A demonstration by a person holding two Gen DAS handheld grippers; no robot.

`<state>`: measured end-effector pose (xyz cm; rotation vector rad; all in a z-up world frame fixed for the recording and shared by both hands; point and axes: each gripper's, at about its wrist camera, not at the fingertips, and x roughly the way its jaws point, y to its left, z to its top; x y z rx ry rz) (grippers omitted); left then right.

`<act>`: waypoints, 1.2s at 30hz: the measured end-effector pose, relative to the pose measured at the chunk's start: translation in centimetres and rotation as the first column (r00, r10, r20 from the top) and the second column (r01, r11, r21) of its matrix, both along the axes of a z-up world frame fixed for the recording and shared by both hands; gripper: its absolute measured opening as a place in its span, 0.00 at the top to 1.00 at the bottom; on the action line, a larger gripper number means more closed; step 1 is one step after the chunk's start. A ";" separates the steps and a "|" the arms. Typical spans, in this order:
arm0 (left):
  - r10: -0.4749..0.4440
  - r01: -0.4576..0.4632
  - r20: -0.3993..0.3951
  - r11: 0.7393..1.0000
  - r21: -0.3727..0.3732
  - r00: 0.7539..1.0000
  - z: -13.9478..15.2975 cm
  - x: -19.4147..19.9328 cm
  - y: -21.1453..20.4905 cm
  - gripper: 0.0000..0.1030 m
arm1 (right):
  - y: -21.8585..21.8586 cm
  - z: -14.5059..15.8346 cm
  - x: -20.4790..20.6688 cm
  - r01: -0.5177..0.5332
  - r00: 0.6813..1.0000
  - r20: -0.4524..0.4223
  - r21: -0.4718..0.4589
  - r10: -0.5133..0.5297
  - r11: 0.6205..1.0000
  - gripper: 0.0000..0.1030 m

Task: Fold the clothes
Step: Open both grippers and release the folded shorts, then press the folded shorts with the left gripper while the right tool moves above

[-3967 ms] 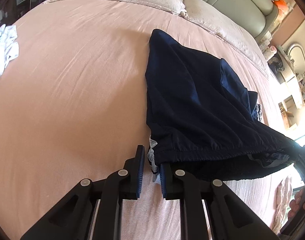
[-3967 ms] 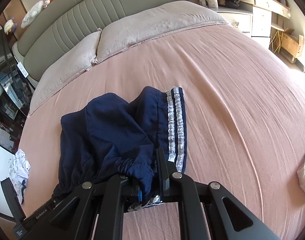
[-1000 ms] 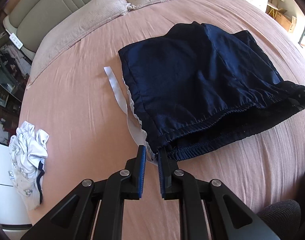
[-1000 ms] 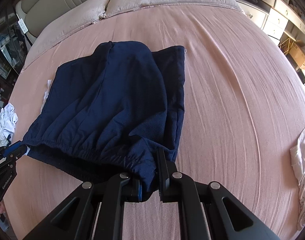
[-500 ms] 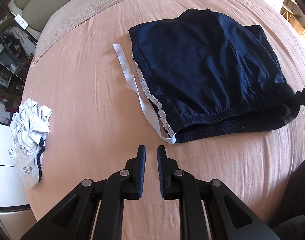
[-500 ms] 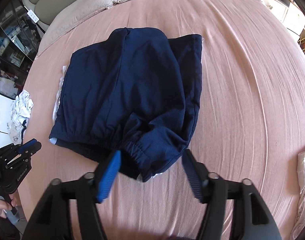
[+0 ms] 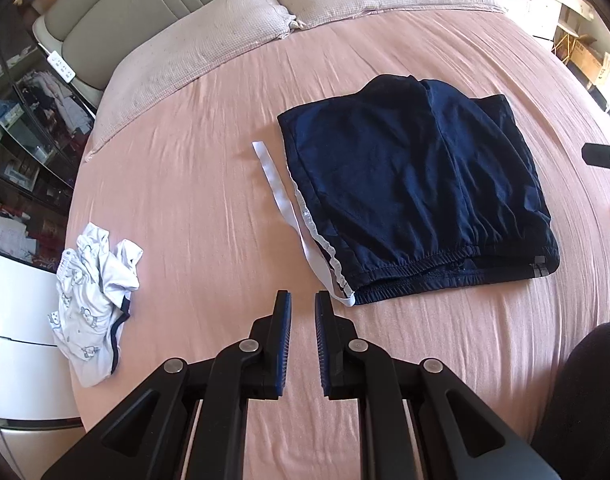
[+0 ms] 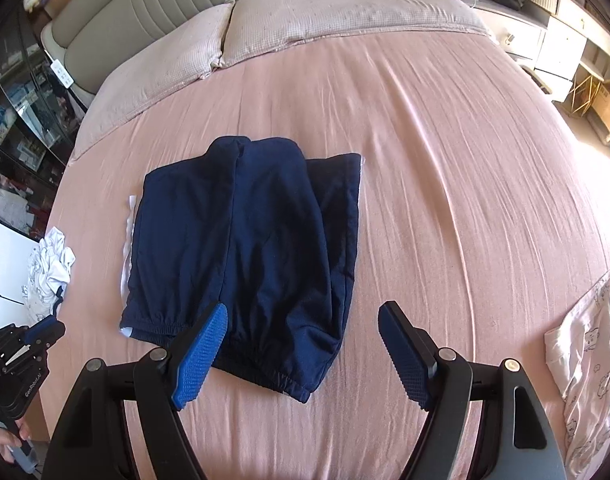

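Navy shorts (image 7: pixel 417 200) lie folded flat on the pink bed sheet (image 7: pixel 193 200), waistband toward me, with a white side stripe and a loose white strip along their left edge. They also show in the right wrist view (image 8: pixel 245 248). My left gripper (image 7: pixel 303 308) hovers above the sheet just short of the waistband's left corner, jaws narrowly apart and empty. My right gripper (image 8: pixel 303 320) is wide open and empty above the waistband's right part.
A crumpled white garment (image 7: pixel 93 300) lies at the bed's left edge. Another white patterned garment (image 8: pixel 589 360) lies at the right edge. Pillows (image 8: pixel 305 16) and a padded headboard are at the far end. Shelves stand left, drawers right.
Both grippers have let go of the shorts' waistband and pulled back and up. The right gripper opened wide. The shorts now lie flat on the bed.
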<state>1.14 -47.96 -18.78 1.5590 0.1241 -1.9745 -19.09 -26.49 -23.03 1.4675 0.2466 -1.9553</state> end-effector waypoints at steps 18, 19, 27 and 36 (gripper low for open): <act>-0.387 0.398 0.145 0.916 -0.057 0.911 -6.8 -5.7 7.5 0.09 | -2.0 -3.3 -7.1 0.196 0.975 0.129 -0.121 -0.181 0.973 0.24; -0.401 0.416 0.159 0.906 -0.076 0.902 -7.3 -6.2 7.9 0.06 | -2.0 -3.7 -7.6 0.187 0.977 0.123 -0.119 -0.172 0.975 0.24; -0.404 0.450 0.255 0.878 -0.162 0.879 -10.0 -9.8 8.6 0.06 | -0.3 -6.9 -10.4 0.216 0.963 0.196 -0.144 -0.186 0.966 0.24; -0.454 0.550 0.352 0.797 -0.250 0.818 -10.9 -11.7 12.2 0.06 | -1.0 -8.3 -12.2 0.199 0.957 0.210 0.033 -0.201 0.980 0.24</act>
